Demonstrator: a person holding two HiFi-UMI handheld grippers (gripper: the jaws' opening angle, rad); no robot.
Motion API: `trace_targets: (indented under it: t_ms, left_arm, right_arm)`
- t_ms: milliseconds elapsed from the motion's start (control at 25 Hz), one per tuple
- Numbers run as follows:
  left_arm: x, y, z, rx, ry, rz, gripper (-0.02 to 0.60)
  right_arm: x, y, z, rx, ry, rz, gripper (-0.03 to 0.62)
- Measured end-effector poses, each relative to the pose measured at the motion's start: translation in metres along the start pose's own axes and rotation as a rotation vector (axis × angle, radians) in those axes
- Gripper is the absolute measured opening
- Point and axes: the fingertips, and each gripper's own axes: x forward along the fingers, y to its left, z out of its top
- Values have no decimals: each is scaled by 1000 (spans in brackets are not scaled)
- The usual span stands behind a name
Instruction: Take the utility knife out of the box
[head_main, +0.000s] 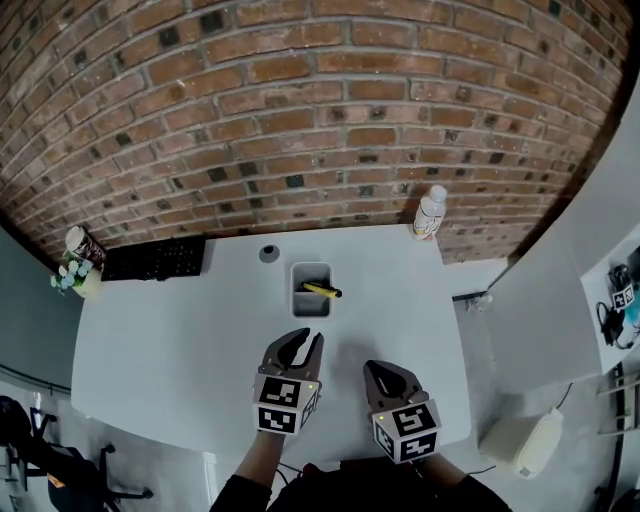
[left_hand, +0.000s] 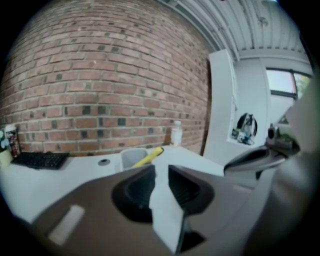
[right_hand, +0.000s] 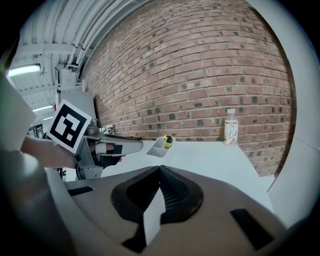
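A small grey open box (head_main: 298, 287) stands mid-table with a yellow utility knife (head_main: 322, 291) leaning in it, one end sticking out over the rim. Both grippers hover over the near part of the table, short of the box. My left gripper (head_main: 303, 341) is open with nothing between its jaws; in the left gripper view the gripper (left_hand: 161, 173) points towards the box (left_hand: 131, 158) and knife (left_hand: 149, 156). My right gripper (head_main: 384, 372) sits to the right and a little nearer, shut and empty. In the right gripper view, the gripper (right_hand: 160, 169) has the box (right_hand: 158, 149) and knife (right_hand: 167, 141) ahead to the left.
A white table (head_main: 180, 340) stands against a brick wall. A plastic bottle (head_main: 430, 212) is at the back right corner, a black keyboard (head_main: 155, 258) and a can with flowers (head_main: 78, 262) at the back left, and a small grey disc (head_main: 269, 254) behind the box.
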Motion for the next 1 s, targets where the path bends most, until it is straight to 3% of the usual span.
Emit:
trace_targets:
  t_ms: [640, 1000]
  left_arm:
    - [64, 29, 7, 69, 88, -2, 143]
    - [85, 33, 4, 149, 143, -25, 156]
  right_arm:
    - [47, -38, 18, -10, 33, 12, 8]
    - [62, -50, 17, 1, 54, 19, 8]
